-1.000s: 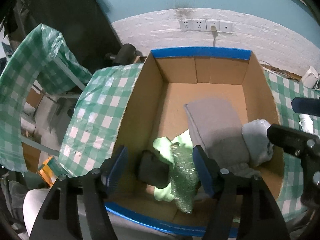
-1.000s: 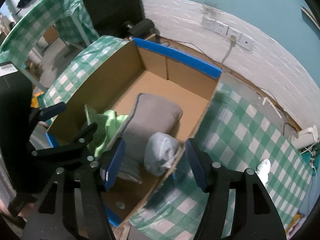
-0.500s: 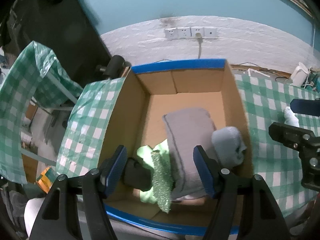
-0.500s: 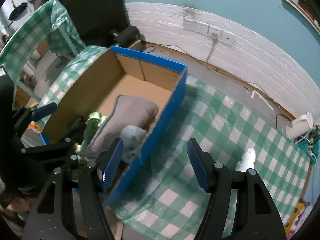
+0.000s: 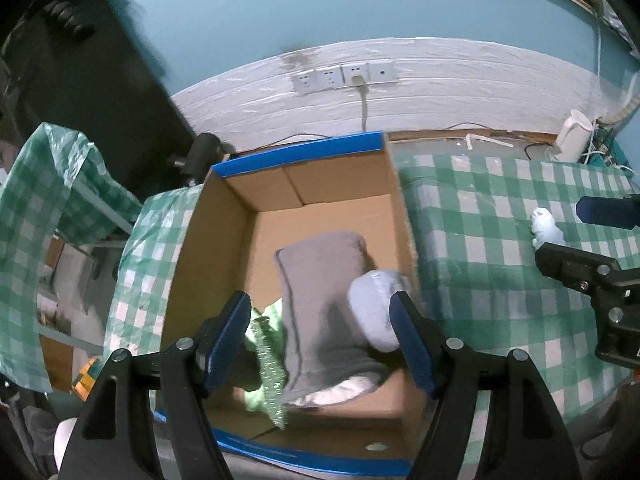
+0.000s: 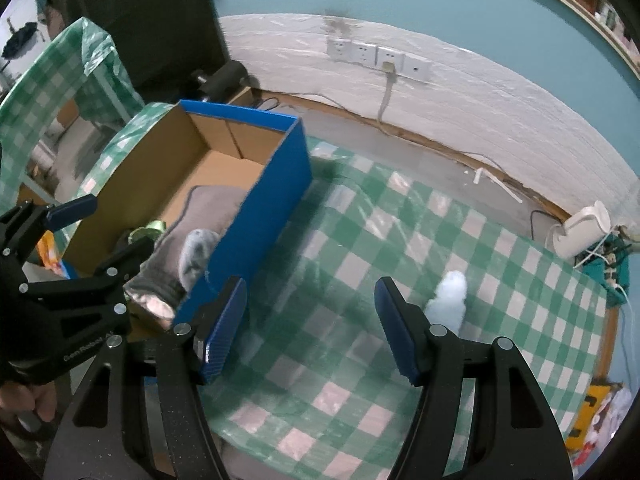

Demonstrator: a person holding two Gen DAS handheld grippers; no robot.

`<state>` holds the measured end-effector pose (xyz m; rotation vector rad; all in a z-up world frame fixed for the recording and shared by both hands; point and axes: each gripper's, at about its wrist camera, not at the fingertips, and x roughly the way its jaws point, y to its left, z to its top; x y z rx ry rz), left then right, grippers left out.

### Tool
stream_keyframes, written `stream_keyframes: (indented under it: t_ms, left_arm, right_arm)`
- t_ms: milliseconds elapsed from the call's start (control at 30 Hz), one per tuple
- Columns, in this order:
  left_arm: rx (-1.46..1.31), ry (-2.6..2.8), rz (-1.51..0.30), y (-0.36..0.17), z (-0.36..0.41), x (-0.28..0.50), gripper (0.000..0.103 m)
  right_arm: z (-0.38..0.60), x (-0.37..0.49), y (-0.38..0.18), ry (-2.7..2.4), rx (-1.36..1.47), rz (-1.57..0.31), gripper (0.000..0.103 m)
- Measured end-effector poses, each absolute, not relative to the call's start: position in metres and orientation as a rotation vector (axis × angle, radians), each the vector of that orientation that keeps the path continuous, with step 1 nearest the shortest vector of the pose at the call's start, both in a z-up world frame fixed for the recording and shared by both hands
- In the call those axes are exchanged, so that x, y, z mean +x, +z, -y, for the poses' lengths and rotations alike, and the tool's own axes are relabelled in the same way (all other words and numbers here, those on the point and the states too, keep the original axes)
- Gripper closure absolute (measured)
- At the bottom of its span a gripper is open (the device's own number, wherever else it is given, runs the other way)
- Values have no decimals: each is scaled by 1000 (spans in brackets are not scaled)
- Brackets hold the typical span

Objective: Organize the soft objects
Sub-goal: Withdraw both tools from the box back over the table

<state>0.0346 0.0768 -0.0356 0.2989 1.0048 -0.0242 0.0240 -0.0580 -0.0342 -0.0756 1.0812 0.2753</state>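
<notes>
A blue-edged cardboard box (image 5: 224, 240) (image 6: 276, 184) stands on the green checked table. Inside lie a grey cushion (image 5: 320, 296) (image 6: 208, 208), a pale grey soft bundle (image 5: 374, 308) (image 6: 196, 256), a light green cloth (image 5: 272, 316) and a glittery green piece (image 5: 270, 368). A white fluffy toy (image 6: 450, 296) (image 5: 546, 228) lies on the table right of the box. My left gripper (image 5: 320, 340) is open and empty above the box's near end. My right gripper (image 6: 312, 326) is open and empty over the table, left of the toy.
A white wall with sockets (image 5: 344, 76) runs behind the table (image 6: 400, 240). A white appliance with cables (image 6: 580, 232) sits at the far right corner. A second checked surface (image 5: 24, 200) and a dark cabinet (image 5: 100, 80) stand to the left.
My right gripper has swung right, away from the box and out over the table toward the white toy. My left gripper has drawn back and up from the box.
</notes>
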Motion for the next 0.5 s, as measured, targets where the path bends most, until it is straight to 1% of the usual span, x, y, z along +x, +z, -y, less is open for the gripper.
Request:
stream_keyframes:
  t_ms: [300, 433, 500]
  left_arm:
    - [336, -67, -1006, -35, -46, 31, 29]
    - [364, -84, -1002, -36, -28, 29, 25]
    - [378, -97, -1002, -36, -18, 28, 25]
  right_arm:
    - [96, 13, -35, 231, -56, -1082, 36]
    - [116, 11, -38, 208, -36, -1087, 36]
    - [129, 10, -40, 194, -25, -1092, 36]
